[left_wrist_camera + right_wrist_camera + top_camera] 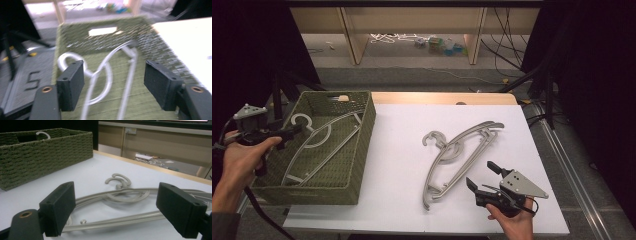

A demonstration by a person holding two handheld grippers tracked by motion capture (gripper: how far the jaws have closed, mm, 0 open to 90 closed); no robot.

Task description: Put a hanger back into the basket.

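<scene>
White table: green basket at left holds hanger; left gripper wide at rim. Right gripper wide, lower right, beside stacked hangers.

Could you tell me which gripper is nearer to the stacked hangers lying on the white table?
The right. The right gripper sits open just beside the lower end of the stacked hangers; the left gripper is open over the green basket, well away.
</scene>
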